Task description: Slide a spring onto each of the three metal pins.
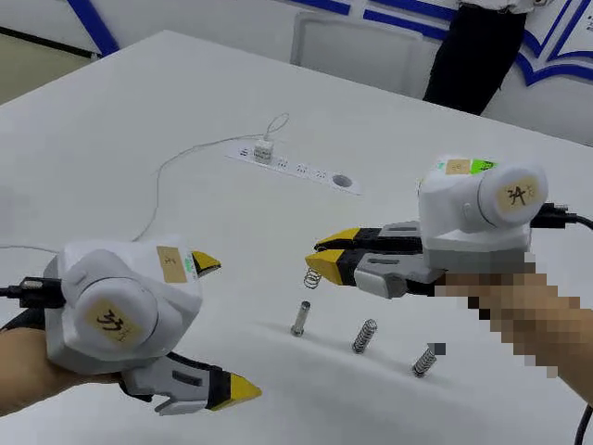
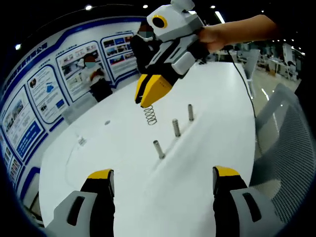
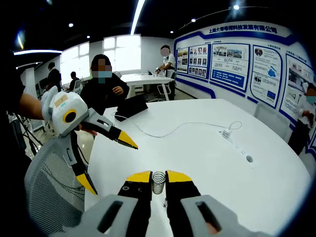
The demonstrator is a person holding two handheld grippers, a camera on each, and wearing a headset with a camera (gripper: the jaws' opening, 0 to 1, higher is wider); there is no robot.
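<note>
Head view: right gripper (image 1: 318,260) clamps a spring (image 1: 312,277), roughly upright, just beyond the bare metal pin (image 1: 299,318); left gripper (image 1: 227,324), jaws apart, sits farther off.

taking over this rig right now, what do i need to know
Grippers: the left gripper is open and holds nothing, on the near side of the table. The right gripper is shut on a spring, which hangs from its tips close to the bare pin and is not yet on it.
Things: three upright pins stand in a row on the white table.
Done: the middle pin and the end pin each appear to carry a spring.
Left: line the held spring up over the bare pin, slide it down and let go.
</note>
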